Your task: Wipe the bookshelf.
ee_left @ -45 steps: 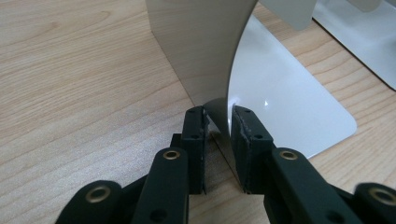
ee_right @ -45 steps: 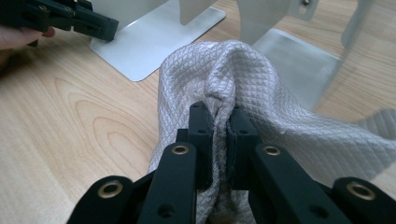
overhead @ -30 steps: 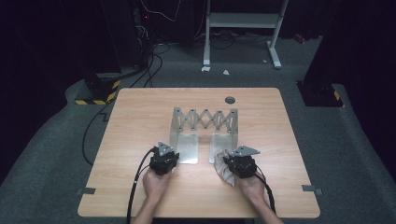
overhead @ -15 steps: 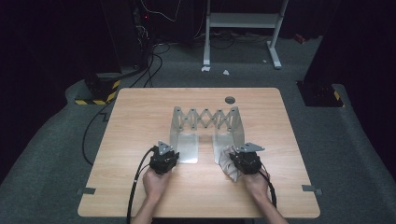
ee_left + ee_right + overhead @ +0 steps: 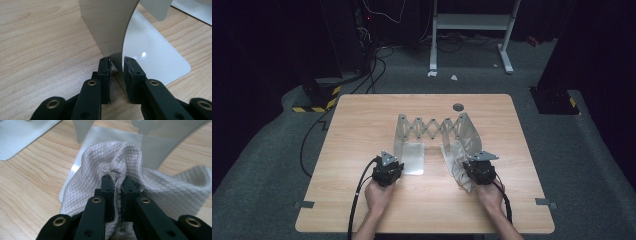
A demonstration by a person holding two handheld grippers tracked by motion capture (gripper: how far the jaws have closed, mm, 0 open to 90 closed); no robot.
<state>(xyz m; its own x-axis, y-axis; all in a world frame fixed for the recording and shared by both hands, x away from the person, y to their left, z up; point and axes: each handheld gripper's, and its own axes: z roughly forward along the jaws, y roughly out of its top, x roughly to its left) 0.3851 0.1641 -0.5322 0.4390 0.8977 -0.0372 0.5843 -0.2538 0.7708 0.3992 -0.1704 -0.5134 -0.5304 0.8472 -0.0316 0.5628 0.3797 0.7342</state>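
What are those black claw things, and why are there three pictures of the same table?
A person holds a grabbing tool in each hand. One camera looks down from above the wooden table; the other two ride on the tools. The left gripper pinches the edge of a metal rack, a shiny stand with a zigzag middle that stretches. The right gripper squeezes a grey cloth against the rack's other end, perhaps to wipe it. A small dark round spot sits behind the rack.
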